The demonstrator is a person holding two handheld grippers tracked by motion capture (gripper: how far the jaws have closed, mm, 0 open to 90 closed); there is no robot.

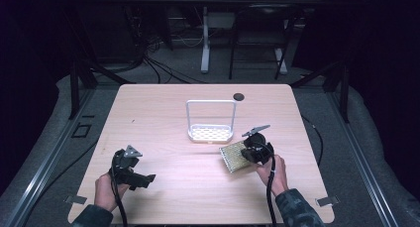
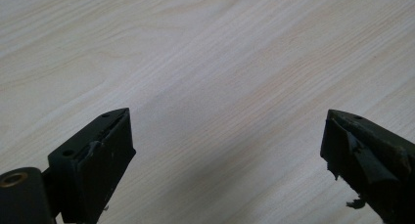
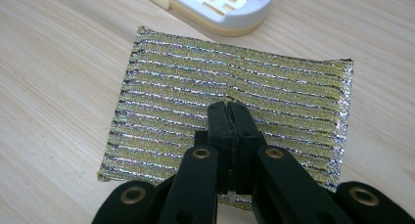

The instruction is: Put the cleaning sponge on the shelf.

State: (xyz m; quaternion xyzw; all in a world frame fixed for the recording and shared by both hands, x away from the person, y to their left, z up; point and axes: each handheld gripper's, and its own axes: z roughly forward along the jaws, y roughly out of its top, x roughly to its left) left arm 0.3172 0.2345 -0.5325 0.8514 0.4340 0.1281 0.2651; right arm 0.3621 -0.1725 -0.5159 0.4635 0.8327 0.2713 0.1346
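A glittery gold and silver scouring sponge (image 1: pixel 232 157) lies on the pale wood table (image 1: pixel 173 113), right of centre. My right gripper (image 1: pixel 246 154) is at its right end. In the right gripper view the sponge (image 3: pixel 176 101) spreads wide under the jaws. The right gripper (image 3: pixel 229 106) has its jaws pressed together, pinching a small crease in the sponge's top mesh. My left gripper (image 1: pixel 144 179) is held low at the front left, away from the sponge. In its own view the left gripper (image 2: pixel 227 136) stands wide open over bare wood.
A white slotted drain tray (image 1: pixel 210 134) with a tall wire hoop stands just behind the sponge; its rounded corner (image 3: pixel 230 11) is close to the sponge's far edge. A small dark round spot (image 1: pixel 238 96) marks the table's far side. Dark floor and cables surround the table.
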